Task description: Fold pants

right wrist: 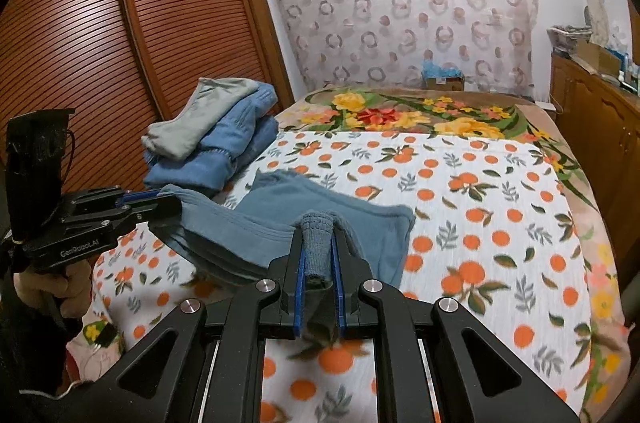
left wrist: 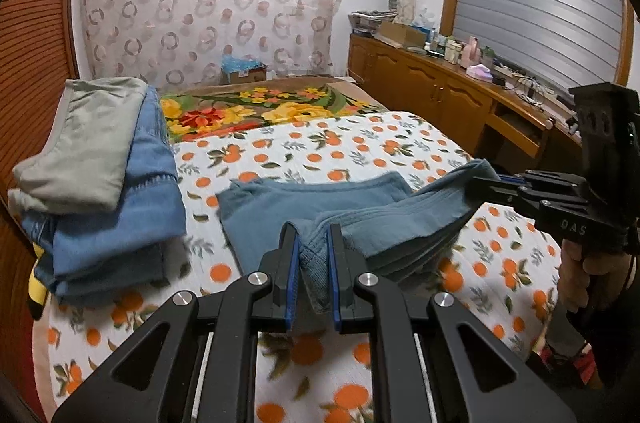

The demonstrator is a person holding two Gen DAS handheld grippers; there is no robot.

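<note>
Pants (left wrist: 304, 207), blue-grey, partly folded, on the orange-print bedspread (left wrist: 360, 143) near the bed's front edge. One folded end is lifted off the cover, the far part lies flat.

Left gripper (left wrist: 313, 255): blue pads pressed onto a bunched corner of the cloth, jaws nearly together. How many layers sit in the pinch is not readable; the fabric runs down between the pads and out of sight under the linkage. Right gripper (right wrist: 319, 243): same, pinched tight on a rolled ribbed edge of the pants, which stands up as a small tube between the pads. Lower end of that roll is hidden behind the jaws.

Both grippers point forward and down over the bed, side by side, the lifted fold slung between them. Each shows in the other's view from the side, tips buried in cloth.

Hands: right hand (left wrist: 588, 275) wraps the handle below its gripper, cut off by the frame edge. Left hand (right wrist: 48, 291) grips likewise, partly dark and hard to read.

Beyond: stack of folded clothes (left wrist: 104, 183) at the bed's left, grey piece over denim, apart from the pants; lower layers blurred. Floral blanket (left wrist: 260, 107) further back. Slatted wardrobe (right wrist: 100, 23) behind the stack. Wooden cabinet (left wrist: 432, 83) along the right, clutter on top too small to identify.
</note>
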